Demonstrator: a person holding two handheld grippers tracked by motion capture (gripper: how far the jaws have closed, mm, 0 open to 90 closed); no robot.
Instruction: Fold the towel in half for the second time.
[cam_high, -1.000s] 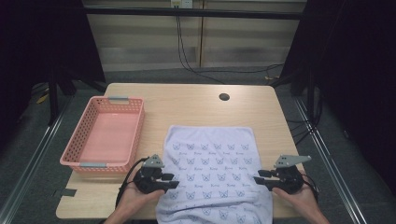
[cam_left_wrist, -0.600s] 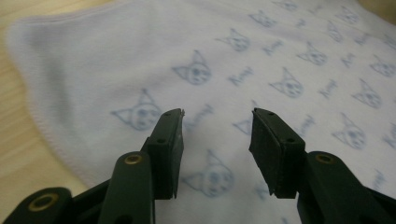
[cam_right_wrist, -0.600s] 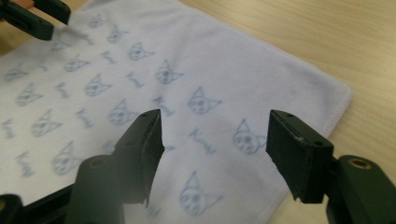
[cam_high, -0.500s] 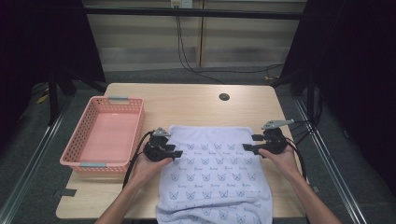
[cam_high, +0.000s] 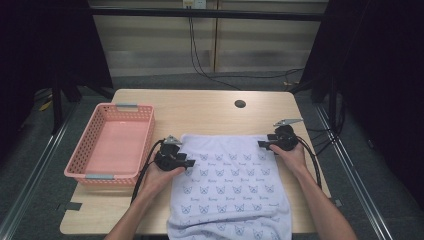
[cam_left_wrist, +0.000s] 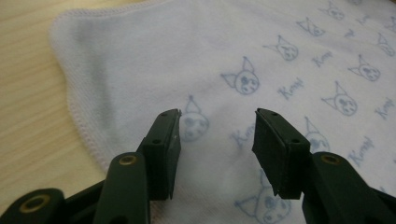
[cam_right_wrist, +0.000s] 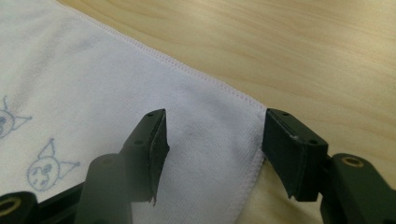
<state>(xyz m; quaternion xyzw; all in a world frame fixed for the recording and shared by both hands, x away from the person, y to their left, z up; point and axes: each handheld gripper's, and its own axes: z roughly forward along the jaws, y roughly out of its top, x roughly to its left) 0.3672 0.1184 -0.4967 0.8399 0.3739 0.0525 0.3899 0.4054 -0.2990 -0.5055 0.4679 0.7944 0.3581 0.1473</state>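
Note:
A pale towel (cam_high: 230, 190) printed with blue cat faces lies flat on the wooden table (cam_high: 210, 110), its near end hanging over the front edge. My left gripper (cam_high: 189, 163) sits at the towel's left edge near the far-left corner. Its jaws have just been opening and stand apart above the cloth (cam_left_wrist: 140, 60), pinching nothing, in the left gripper view (cam_left_wrist: 217, 116). My right gripper (cam_high: 261, 144) is at the far-right corner. Its jaws have just been closing and straddle the hemmed corner (cam_right_wrist: 70, 79) without pressing it, in the right gripper view (cam_right_wrist: 215, 116).
A pink plastic basket (cam_high: 85, 150) stands at the table's left side, close to my left hand. A round cable hole (cam_high: 240, 104) is in the tabletop at the far middle. Black cables trail from both grippers along the forearms.
Both hands have moved away from the person, from the towel's near part up to its far corners. The right hand travelled farther. The towel lies as before.

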